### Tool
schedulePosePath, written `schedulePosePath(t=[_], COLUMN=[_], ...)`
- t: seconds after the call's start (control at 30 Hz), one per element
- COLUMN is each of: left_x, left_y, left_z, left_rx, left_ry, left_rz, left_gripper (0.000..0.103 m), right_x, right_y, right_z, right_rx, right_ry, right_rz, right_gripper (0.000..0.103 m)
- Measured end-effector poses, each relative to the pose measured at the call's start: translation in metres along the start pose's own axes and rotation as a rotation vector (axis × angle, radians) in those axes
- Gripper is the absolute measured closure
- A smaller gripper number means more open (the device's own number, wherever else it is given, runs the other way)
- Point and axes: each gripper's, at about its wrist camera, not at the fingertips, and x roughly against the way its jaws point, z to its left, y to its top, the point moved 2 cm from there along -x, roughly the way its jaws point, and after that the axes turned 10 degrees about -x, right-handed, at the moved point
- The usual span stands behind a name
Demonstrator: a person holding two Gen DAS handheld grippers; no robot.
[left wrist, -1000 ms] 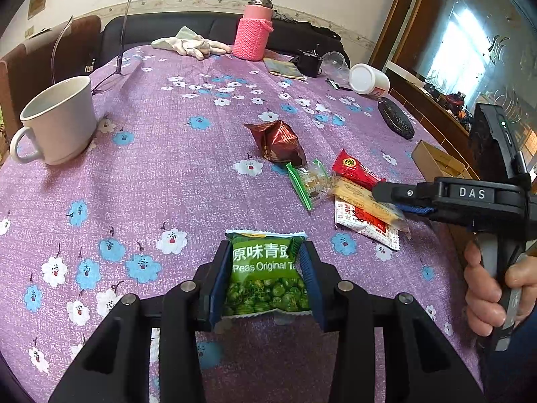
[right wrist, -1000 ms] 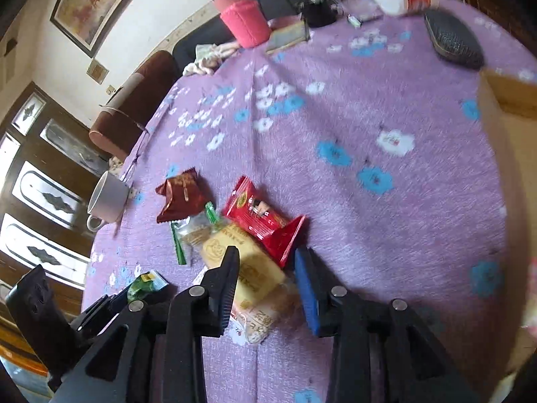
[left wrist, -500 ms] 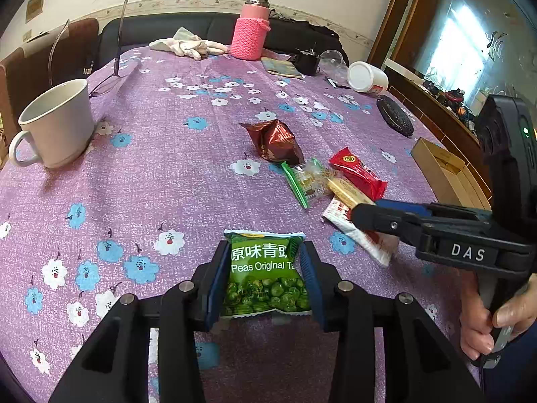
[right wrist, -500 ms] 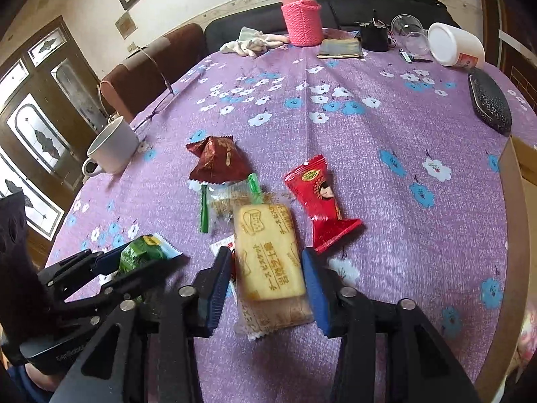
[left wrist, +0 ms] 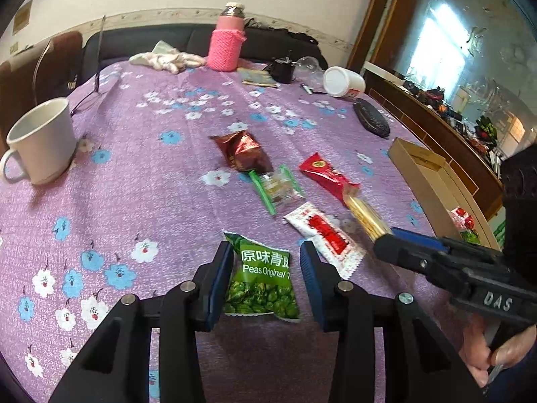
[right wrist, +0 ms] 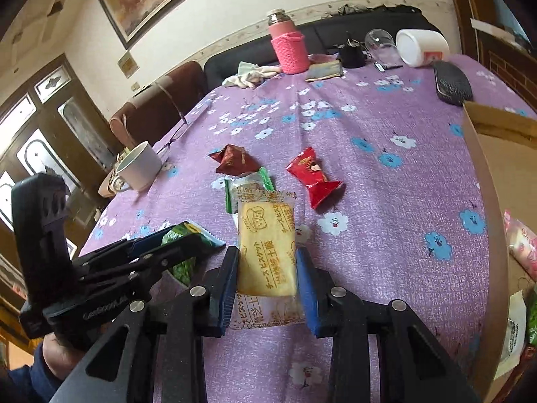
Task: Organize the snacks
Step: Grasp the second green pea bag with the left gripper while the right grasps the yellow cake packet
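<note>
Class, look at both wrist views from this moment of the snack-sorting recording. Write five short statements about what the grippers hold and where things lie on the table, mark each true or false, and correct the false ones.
1. The left gripper grips a green pea packet. True.
2. The right gripper is empty. False: it is shut on a yellow biscuit packet.
3. The white mug lies tipped over. False: it stands upright.
4. The red snack packet lies loose on the purple tablecloth. True.
5. The cardboard box is empty. False: it holds some packets.
</note>
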Motion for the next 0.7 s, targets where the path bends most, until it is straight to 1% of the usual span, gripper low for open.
schedulePosePath(t=[0.1,0.27,0.4,0.47,0.57,0.6,0.7], left_x=[-0.001,-0.010,-0.012,-0.012,-0.010,-0.008,-0.002], left_y=[0.000,-0.002,-0.003,-0.003,-0.002,-0.002,-0.001], left_z=[-0.001,0.002,-0.001,-0.002,-0.002,-0.001,-0.003], left_rx=[-0.004,0.008,-0.008,-0.012,-0.008,-0.005,-0.007], left_ry=[0.002,-0.007,-0.006,-0.007,-0.015,-0.019,-0.029], left_rz=[0.004,0.056,0.067,0.067,0.057,0.049,0.013], left_gripper=[0.063,0.063,0.063,0.064,0.068,0.069,0.069], right_x=[0.001,0.004,0.006,0.007,0.009,0.009,0.010], right_y=[0.001,0.000,0.000,0.000,0.001,0.001,0.002], right_z=[-0.001,-0.002,-0.001,-0.001,-0.002,-0.002,-0.004], right_rx=[-0.002,-0.010,-0.010,-0.009,-0.013,-0.015,-0.021], right_ry=[0.003,0.015,0.023,0.024,0.024,0.025,0.028], right_rz=[-0.010,-0.014,-0.018,-0.021,-0.031,-0.034,-0.039], right_gripper=[0.066,0.066,0.066,0.066,0.066,0.066,0.066])
